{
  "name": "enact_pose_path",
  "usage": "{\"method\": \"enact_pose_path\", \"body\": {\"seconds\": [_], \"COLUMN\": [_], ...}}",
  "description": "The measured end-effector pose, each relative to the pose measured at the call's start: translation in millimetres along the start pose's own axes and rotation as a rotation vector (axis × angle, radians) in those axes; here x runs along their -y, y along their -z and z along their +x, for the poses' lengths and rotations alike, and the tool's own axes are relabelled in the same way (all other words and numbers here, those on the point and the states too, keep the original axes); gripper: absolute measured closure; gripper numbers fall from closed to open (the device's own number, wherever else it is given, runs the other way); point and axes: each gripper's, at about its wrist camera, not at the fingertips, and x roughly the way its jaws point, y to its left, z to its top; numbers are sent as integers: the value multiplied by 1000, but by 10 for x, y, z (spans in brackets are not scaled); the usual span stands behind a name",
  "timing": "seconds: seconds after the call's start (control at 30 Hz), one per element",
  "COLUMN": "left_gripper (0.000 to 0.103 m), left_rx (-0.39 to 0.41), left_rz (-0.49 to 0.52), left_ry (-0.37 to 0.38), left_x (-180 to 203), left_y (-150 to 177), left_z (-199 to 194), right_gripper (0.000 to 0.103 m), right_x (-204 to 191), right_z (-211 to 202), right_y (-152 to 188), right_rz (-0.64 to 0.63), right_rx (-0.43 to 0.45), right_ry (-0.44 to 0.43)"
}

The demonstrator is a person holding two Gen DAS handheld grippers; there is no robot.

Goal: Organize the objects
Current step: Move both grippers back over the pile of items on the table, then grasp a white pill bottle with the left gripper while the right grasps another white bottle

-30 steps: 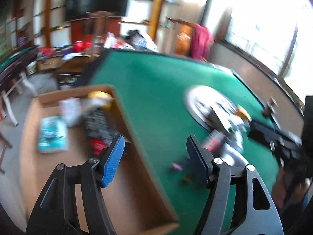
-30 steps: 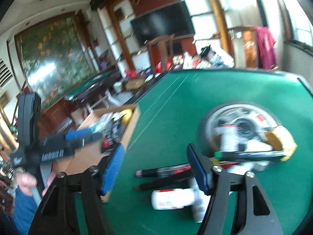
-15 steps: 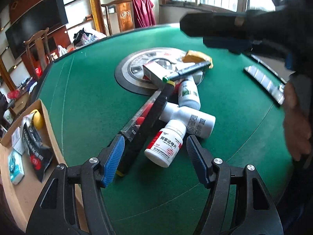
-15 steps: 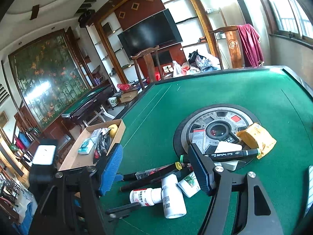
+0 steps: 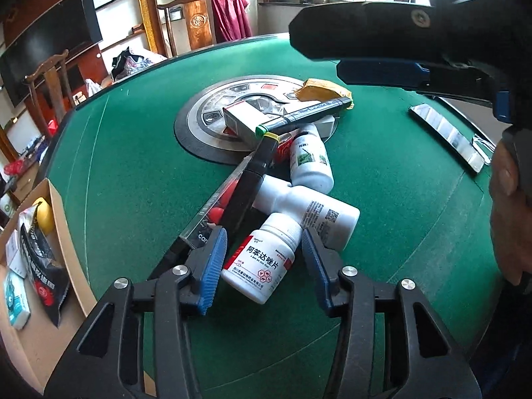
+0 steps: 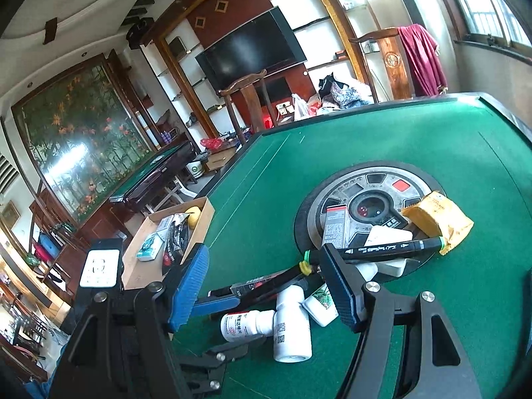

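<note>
Green felt (image 5: 133,153) carried a heap of bottles and pens beside the cardboard box (image 5: 63,232). The left gripper (image 5: 262,259) had just been narrowing around the red-labelled bottle (image 5: 262,266), its pads straddling it, not visibly pressing. That bottle leaned against a bigger white bottle (image 5: 319,212) and a black pen (image 5: 246,193); closing off-centre could roll it away or drag the neighbours. The right gripper (image 6: 266,286) hung spread and empty, near enough to collide.
</note>
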Motion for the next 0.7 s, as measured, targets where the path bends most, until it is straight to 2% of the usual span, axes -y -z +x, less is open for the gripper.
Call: {"method": "enact_pose_path", "body": {"seconds": [0.23,0.3,0.43,0.5,0.7], "left_gripper": [56,57,69,69,69], "left_rx": [-15,-32,-76,-94,-74], "left_rz": [63,48,26,8,-56], "left_ry": [-12,-7,25,20,14], "left_x": [138,96,62,56,33], "left_y": [64,68,87,88,104], "left_z": [-29,21,134,212,211], "right_gripper": [34,34,34,34,34], "right_x": [54,46,76,106,135], "right_z": [8,6,34,72,101], "right_y": [5,5,5,18,54], "right_rz": [23,22,32,45,50], "right_rx": [-13,-19,-35,-55,-81], "right_ry": [-2,-3,26,27,40]}}
